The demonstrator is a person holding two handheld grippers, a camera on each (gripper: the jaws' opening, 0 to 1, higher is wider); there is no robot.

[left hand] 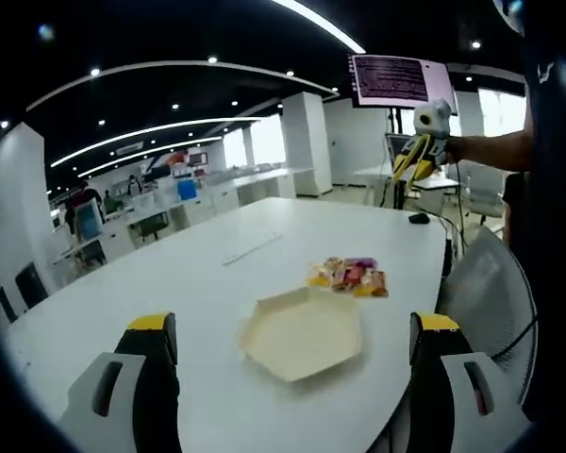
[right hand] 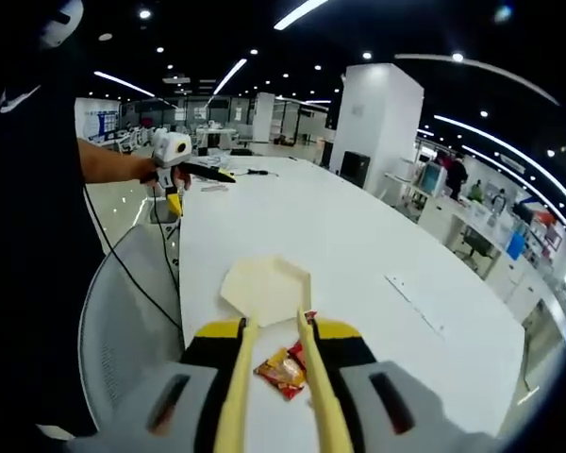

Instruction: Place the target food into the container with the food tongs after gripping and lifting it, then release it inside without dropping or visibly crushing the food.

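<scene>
Your right gripper (right hand: 281,330) grasps the yellow food tongs (right hand: 313,396), arms parted, w/ the snack packets (right hand: 285,368) lying between them on the table (right hand: 358,236), just short of the hexagonal container (right hand: 264,283). Your left gripper (left hand: 297,335) is spread apart, holding nothing, container centred ahead.

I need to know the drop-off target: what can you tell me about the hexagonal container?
The hexagonal container is a pale cream, shallow tray with low raised walls; it looks like paper or card. It lies flat and empty on the white table, near the edge, beside the wrapped snacks but apart from them. Nothing touches it except the table.
</scene>
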